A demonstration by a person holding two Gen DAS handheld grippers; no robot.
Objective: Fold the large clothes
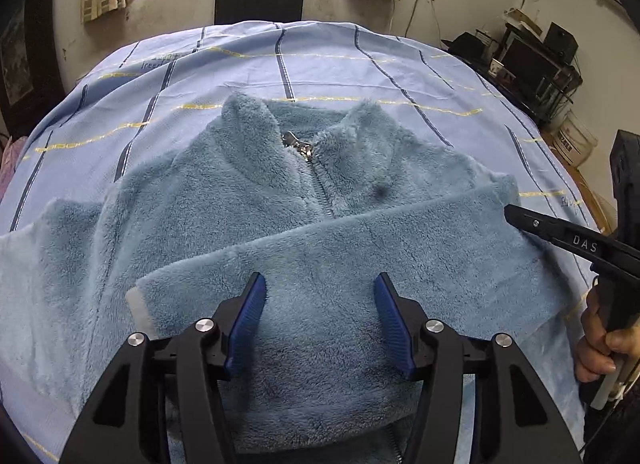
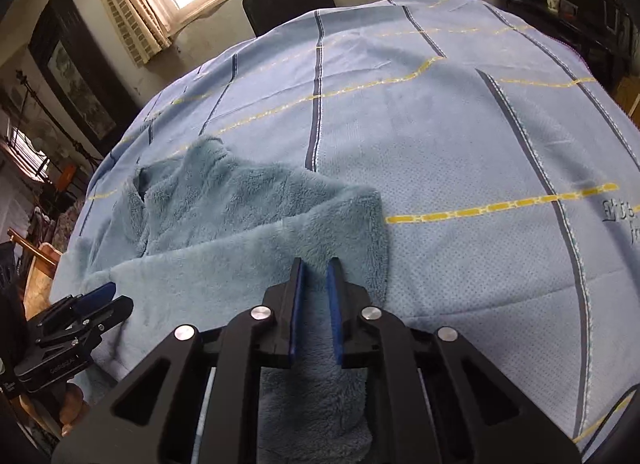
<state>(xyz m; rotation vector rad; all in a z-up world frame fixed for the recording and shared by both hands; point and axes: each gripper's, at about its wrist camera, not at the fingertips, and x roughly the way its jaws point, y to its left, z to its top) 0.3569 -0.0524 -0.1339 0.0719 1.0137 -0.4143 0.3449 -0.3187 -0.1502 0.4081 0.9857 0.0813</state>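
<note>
While two grippers hover, one fleece jacket (image 1: 304,200) lies flat.

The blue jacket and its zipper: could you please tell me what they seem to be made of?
The jacket looks like plush synthetic fleece: a dense, fuzzy, matte pile that shows brushed shading. Its zipper looks like metal, since the pull glints silver, though plated plastic cannot be ruled out.

fleece jacket (image 1: 304,192) on bedsheet (image 1: 320,60)
</note>
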